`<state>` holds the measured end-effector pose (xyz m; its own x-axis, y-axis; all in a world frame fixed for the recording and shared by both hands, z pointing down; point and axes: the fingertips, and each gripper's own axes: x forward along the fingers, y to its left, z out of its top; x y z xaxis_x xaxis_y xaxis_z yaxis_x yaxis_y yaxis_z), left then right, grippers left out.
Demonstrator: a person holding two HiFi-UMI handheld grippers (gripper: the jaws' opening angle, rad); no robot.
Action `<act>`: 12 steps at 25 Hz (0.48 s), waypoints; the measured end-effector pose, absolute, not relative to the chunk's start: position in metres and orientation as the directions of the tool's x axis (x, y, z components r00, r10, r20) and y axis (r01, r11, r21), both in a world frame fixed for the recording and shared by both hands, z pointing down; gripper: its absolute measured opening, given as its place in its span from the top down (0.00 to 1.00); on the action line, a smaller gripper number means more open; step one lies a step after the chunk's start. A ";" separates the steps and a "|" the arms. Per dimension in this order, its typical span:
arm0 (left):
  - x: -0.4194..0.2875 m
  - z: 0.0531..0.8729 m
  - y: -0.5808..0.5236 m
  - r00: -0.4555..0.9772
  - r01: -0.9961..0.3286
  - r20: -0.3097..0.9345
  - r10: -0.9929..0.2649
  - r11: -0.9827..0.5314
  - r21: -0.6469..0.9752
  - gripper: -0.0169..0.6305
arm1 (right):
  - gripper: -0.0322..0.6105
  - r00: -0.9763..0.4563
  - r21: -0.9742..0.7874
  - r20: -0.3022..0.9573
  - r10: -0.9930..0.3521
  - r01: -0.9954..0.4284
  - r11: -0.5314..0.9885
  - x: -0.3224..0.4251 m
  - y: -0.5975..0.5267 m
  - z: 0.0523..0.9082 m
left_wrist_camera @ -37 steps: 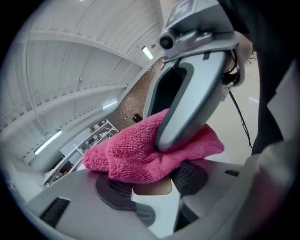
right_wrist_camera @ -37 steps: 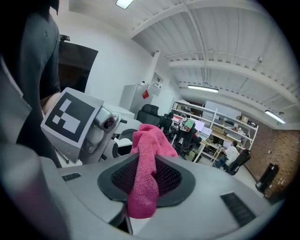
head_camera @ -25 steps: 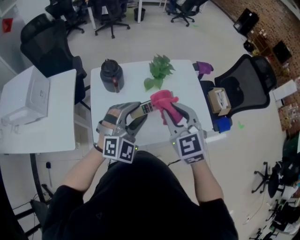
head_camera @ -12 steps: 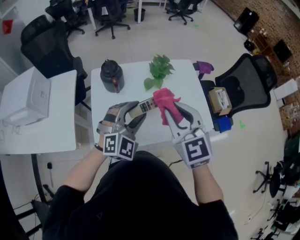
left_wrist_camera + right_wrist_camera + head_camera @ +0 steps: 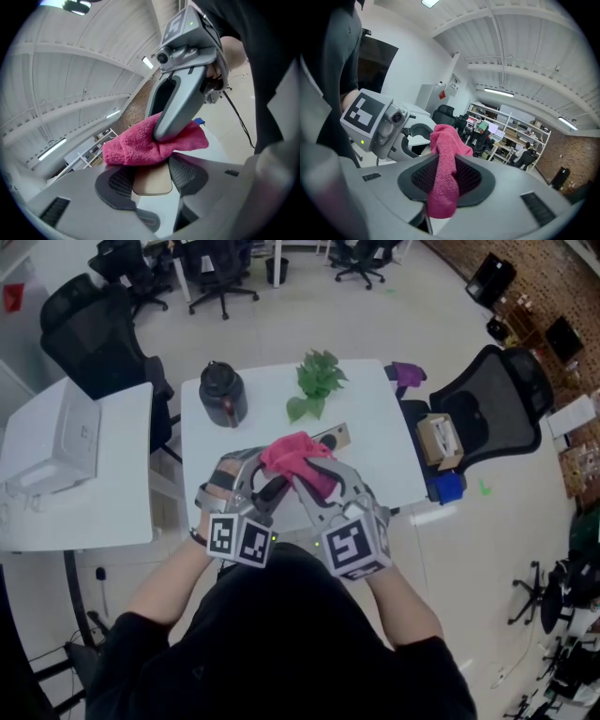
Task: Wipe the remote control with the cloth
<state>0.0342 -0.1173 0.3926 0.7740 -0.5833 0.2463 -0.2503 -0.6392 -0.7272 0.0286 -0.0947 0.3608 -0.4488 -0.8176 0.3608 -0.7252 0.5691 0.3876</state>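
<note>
Underneath, white table (image 5: 382, 448) amid black office chairs (image 5: 497, 404) on pale floor (image 5: 309, 306).

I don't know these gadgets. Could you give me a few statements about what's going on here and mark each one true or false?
1. The right gripper pinches a pink cloth. True.
2. The left gripper is empty. False: its jaws hold the tan remote control.
3. The cloth lies flat on the table. False: it is held up in the air, over the remote control.
4. A green plant stands on the table. True.
</note>
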 end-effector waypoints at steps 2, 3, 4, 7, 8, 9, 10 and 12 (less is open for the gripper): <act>0.033 0.392 -0.116 0.779 -0.250 0.237 -0.580 -0.635 -0.731 0.65 | 0.80 -0.415 0.389 0.345 -0.842 -0.753 0.530 0.045 -0.099 0.359; 0.032 0.392 -0.115 0.781 -0.250 0.234 -0.579 -0.633 -0.733 0.65 | 0.80 -0.396 0.390 0.336 -0.855 -0.768 0.509 0.054 -0.100 0.357; 0.032 0.392 -0.114 0.783 -0.250 0.231 -0.578 -0.631 -0.734 0.65 | 0.80 -0.376 0.389 0.328 -0.867 -0.782 0.487 0.064 -0.102 0.355; 0.030 0.389 -0.112 0.789 -0.251 0.220 -0.574 -0.628 -0.737 0.65 | 0.80 -0.312 0.381 0.309 -0.898 -0.825 0.418 0.095 -0.109 0.349; 0.030 0.388 -0.112 0.791 -0.252 0.216 -0.572 -0.627 -0.737 0.65 | 0.80 -0.286 0.370 0.310 -0.907 -0.842 0.392 0.105 -0.110 0.347; 0.029 0.388 -0.111 0.793 -0.254 0.212 -0.571 -0.626 -0.737 0.65 | 0.80 -0.259 0.359 0.313 -0.914 -0.859 0.366 0.115 -0.111 0.345; 0.029 0.388 -0.111 0.795 -0.256 0.209 -0.570 -0.627 -0.736 0.65 | 0.80 -0.235 0.352 0.315 -0.919 -0.871 0.343 0.123 -0.111 0.343; 0.027 0.389 -0.109 0.796 -0.259 0.210 -0.568 -0.632 -0.730 0.65 | 0.80 -0.216 0.354 0.303 -0.928 -0.879 0.320 0.132 -0.112 0.339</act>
<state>0.0272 -0.1094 0.3895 0.7958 -0.5680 0.2100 -0.2585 -0.6323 -0.7303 0.1320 -0.1117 0.3387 -0.2163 -0.9281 0.3032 -0.8787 0.3204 0.3540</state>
